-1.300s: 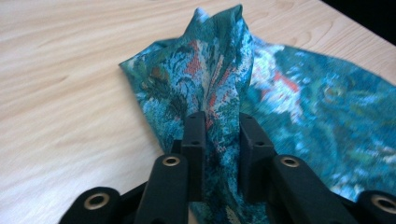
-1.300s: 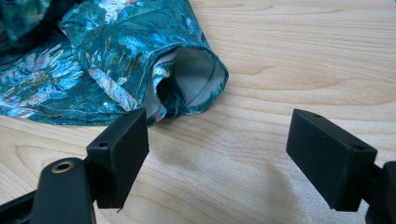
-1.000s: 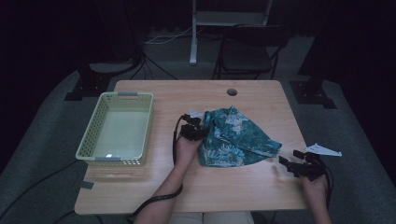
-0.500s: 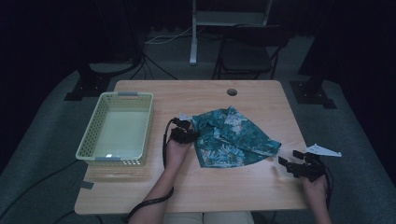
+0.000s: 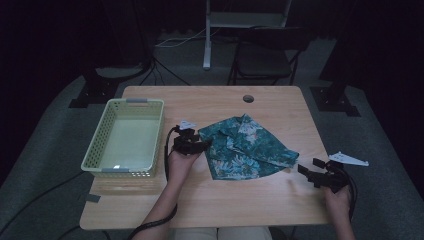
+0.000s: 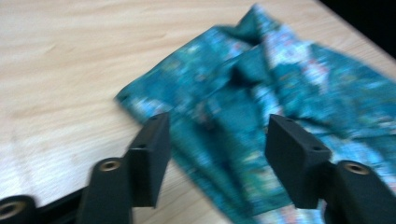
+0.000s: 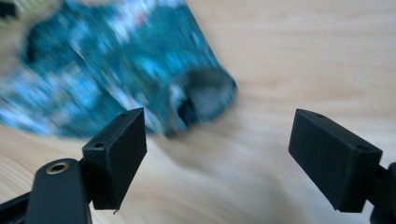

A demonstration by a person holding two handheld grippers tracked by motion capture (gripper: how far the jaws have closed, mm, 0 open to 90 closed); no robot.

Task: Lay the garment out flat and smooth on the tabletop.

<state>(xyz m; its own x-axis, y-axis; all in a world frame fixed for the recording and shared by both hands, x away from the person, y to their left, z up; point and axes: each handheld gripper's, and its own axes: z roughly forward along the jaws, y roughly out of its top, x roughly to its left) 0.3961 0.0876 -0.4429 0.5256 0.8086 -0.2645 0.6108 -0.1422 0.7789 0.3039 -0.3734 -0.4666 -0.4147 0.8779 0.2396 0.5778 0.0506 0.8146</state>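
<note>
The left gripper [image 5: 196, 145] is held in the left hand [image 5: 180, 162] with its jaws spread wide apart, and the right gripper [image 5: 309, 175] is held low in the right hand [image 5: 338, 197], its jaws also opened wide, both forearms being stretched forward.

We see a teal shirt [image 5: 246, 146] with a pale blue and white floral print at the middle of the light wooden table [image 5: 280, 205]. Toward the table's left edge we see a pale green perforated basket [image 5: 126, 139]. Both grippers, left [image 5: 200, 145] and right [image 5: 305, 171], are black.
</note>
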